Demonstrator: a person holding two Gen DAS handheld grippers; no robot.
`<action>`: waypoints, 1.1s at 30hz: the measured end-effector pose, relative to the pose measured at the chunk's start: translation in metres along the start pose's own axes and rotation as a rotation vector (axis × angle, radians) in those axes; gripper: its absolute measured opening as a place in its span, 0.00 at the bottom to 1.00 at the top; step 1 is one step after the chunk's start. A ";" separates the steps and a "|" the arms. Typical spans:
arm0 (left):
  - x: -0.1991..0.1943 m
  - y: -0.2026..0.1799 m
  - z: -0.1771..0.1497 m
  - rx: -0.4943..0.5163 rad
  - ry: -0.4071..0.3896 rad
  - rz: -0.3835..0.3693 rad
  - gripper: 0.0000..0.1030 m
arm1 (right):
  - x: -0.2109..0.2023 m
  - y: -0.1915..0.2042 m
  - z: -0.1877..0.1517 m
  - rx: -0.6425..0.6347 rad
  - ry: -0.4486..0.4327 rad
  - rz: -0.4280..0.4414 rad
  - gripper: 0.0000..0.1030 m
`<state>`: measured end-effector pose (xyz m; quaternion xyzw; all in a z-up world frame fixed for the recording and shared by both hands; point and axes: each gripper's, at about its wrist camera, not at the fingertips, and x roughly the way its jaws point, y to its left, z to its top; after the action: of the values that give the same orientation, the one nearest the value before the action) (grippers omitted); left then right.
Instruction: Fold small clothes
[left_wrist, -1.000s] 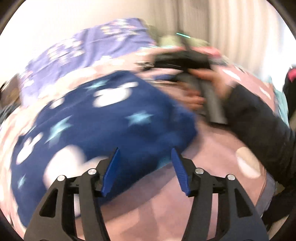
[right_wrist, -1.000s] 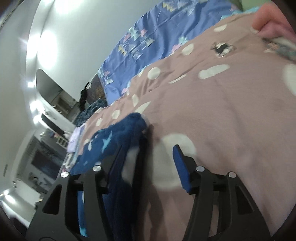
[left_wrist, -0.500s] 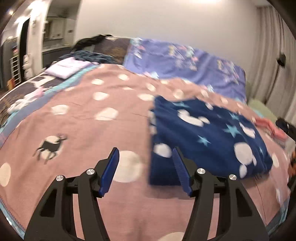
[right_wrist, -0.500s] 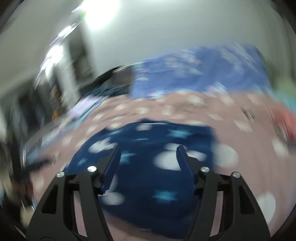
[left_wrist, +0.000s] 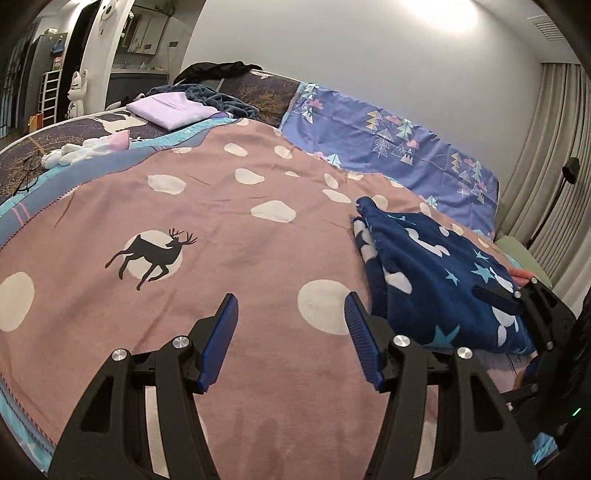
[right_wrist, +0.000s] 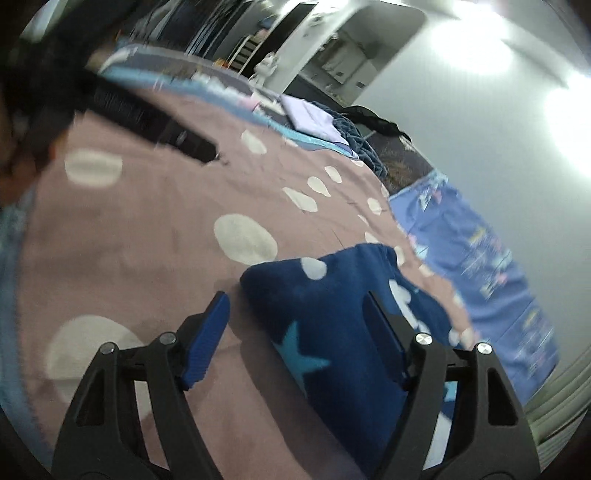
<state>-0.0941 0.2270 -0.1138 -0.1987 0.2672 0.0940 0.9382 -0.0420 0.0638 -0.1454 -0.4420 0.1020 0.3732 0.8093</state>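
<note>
Navy fleece garment (folded) between right tongs

A wide stretch of pink bedspread is left open ahead of the left tool. To its right, passage is blocked by the folded navy garment, with the right tool over it.

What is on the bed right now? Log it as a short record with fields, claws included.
surface: pink spotted bedspread with a deer print
garment: folded navy fleece garment with stars and white blobs, lying flat on the bedspread
left claw: open, empty, over bare bedspread left of the garment
right claw: jaws opening, garment's near corner between them, pads not pressing
background: folded lilac cloth at the far end
</note>
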 end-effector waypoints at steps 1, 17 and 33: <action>0.002 0.002 0.000 -0.001 0.001 -0.007 0.58 | 0.004 0.006 0.000 -0.031 0.010 -0.014 0.72; 0.043 0.005 0.028 0.011 0.022 -0.116 0.58 | 0.070 0.037 0.010 -0.113 0.112 -0.093 0.15; 0.226 -0.063 0.084 -0.021 0.342 -0.444 0.58 | 0.069 0.043 0.014 -0.061 0.113 -0.090 0.15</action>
<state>0.1522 0.2217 -0.1499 -0.2751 0.3708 -0.1460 0.8749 -0.0259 0.1244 -0.1990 -0.4908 0.1163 0.3138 0.8044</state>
